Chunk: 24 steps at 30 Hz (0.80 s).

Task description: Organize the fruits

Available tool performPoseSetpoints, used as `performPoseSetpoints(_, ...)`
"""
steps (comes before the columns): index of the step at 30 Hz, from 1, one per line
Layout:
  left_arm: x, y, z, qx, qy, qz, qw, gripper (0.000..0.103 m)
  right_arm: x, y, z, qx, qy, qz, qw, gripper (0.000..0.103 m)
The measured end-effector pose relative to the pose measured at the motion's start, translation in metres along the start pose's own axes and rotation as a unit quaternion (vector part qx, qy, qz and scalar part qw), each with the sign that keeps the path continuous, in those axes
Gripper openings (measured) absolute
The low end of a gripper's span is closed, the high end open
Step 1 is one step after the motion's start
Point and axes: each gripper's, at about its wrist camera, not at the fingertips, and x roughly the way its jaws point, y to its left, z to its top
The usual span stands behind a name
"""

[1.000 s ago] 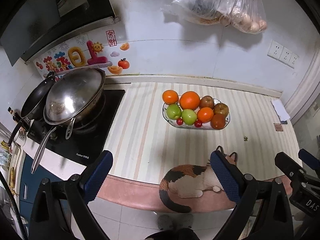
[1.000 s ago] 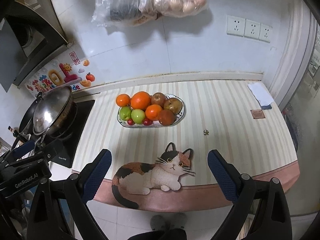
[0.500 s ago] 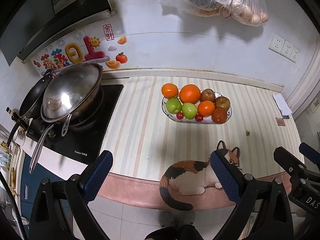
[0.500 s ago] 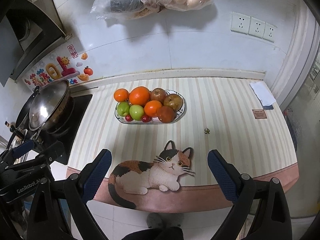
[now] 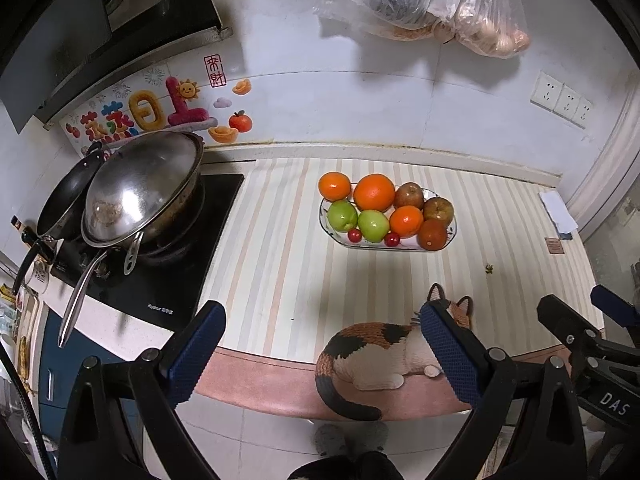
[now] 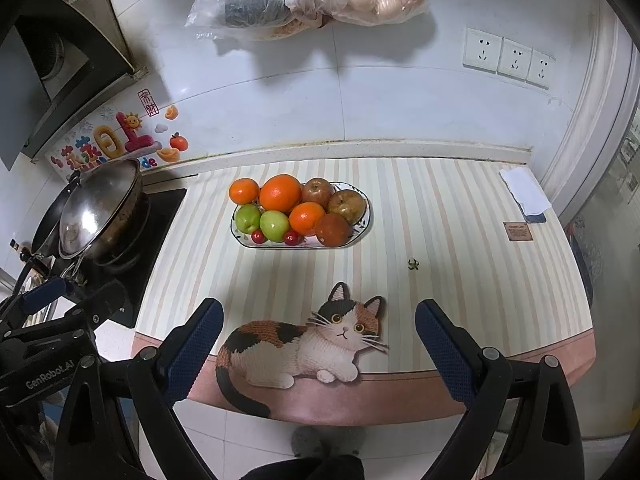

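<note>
All fruits (image 6: 298,212) sit heaped in the dish (image 6: 362,229) on the bench (image 6: 440,240); left gripper (image 5: 320,344) and right gripper (image 6: 318,344) hover wide, empty, likely keeping clear.

Home kitchen: wok (image 5: 144,188) on cooktop (image 5: 168,280), range hood (image 5: 80,28).

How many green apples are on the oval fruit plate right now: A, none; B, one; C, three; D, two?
D: two round green apples sit side by side at the left front of the oval patterned plate, beside the oranges.
</note>
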Motion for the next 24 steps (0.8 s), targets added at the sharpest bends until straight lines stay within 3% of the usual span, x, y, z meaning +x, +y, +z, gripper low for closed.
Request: performPoseSetpoints(24,-0.007,-0.005,0.001,0.005,-0.008,-0.002,1.0000,0.100,-0.011,-0.002,0.003,-0.006,-0.007,0.006,1.000,0.099)
